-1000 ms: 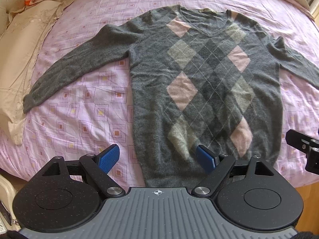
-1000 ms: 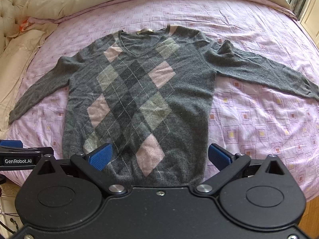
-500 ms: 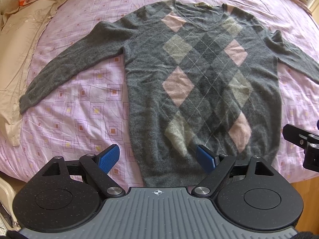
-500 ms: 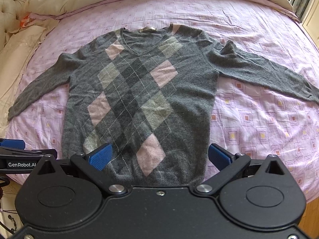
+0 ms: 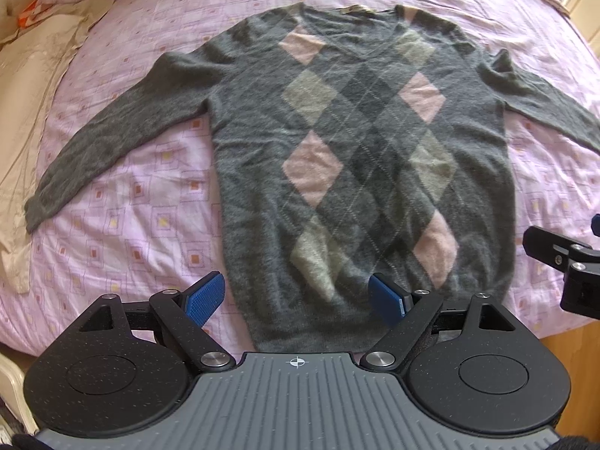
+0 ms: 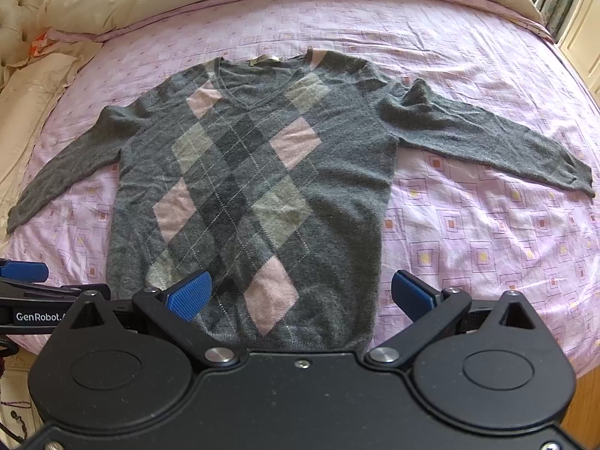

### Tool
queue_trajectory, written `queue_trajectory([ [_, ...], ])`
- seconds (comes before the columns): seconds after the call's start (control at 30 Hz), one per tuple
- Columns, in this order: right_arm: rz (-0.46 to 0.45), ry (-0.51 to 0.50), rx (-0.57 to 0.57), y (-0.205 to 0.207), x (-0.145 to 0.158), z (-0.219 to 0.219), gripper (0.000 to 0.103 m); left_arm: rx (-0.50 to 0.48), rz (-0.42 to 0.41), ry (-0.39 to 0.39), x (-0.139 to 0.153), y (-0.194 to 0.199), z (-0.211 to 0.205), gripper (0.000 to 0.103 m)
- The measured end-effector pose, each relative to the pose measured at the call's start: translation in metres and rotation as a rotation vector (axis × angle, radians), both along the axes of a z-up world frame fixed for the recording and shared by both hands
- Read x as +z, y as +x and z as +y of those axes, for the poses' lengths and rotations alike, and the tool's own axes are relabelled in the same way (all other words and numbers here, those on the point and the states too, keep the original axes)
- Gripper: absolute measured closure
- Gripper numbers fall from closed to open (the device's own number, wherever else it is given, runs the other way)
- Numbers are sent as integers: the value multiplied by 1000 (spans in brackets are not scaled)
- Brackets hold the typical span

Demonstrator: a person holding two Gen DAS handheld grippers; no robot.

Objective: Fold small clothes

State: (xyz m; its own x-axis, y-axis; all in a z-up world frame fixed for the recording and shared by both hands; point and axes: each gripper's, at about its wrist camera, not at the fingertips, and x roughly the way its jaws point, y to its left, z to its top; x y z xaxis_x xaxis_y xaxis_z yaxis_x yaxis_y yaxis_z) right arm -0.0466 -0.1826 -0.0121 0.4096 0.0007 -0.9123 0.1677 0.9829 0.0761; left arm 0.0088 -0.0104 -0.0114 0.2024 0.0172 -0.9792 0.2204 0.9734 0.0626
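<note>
1. A grey argyle sweater (image 5: pixel 360 157) is seen laid flat, face up, on the bed (image 6: pixel 468 232), both sleeves spread out to the sides; no fold has been made yet.
2. The left gripper (image 5: pixel 296 296) is held above the hem, jaws spread wide, nothing gripped.
3. The right gripper (image 6: pixel 300 294) is poised likewise over the hem's other half, jaws wide and empty.
4. The opening step is judged to be in hand: an approach before the first grasp.
5. Next, a sleeve cuff or a hem corner would probably need to be pinched, with knit taken and the sheet left.
6. The hem lies close to the bed's near edge, so little room is left there; open sheet is offered beyond both sleeves and above the collar.
7. Cream bedding (image 5: pixel 26 120) sits just beside the left cuff.
</note>
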Motion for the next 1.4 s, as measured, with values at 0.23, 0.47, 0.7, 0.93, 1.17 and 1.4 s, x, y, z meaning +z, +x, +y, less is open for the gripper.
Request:
queue_trajectory([
  [0.23,-62,-6,-76,-12,10,-15,1,-47,-21,1,2,-1,-11,19],
  [0.47,-95,-43,-138,-17,15,-25,1,-35,-30,21,2,1,-11,19],
  [0.7,-108,-83,-135,-18,15,-24,1,-19,-37,32,2,1,-12,19],
  [0.93,-116,-89,-127,-16,15,-24,1,-8,-34,37,1,2,-12,19],
  [1.17,-102,-82,-118,-13,12,-23,1,1,-34,46,0,4,-13,19],
  [1.4,-80,-86,-100,-8,8,-22,1,2,-30,56,-2,7,-13,19],
])
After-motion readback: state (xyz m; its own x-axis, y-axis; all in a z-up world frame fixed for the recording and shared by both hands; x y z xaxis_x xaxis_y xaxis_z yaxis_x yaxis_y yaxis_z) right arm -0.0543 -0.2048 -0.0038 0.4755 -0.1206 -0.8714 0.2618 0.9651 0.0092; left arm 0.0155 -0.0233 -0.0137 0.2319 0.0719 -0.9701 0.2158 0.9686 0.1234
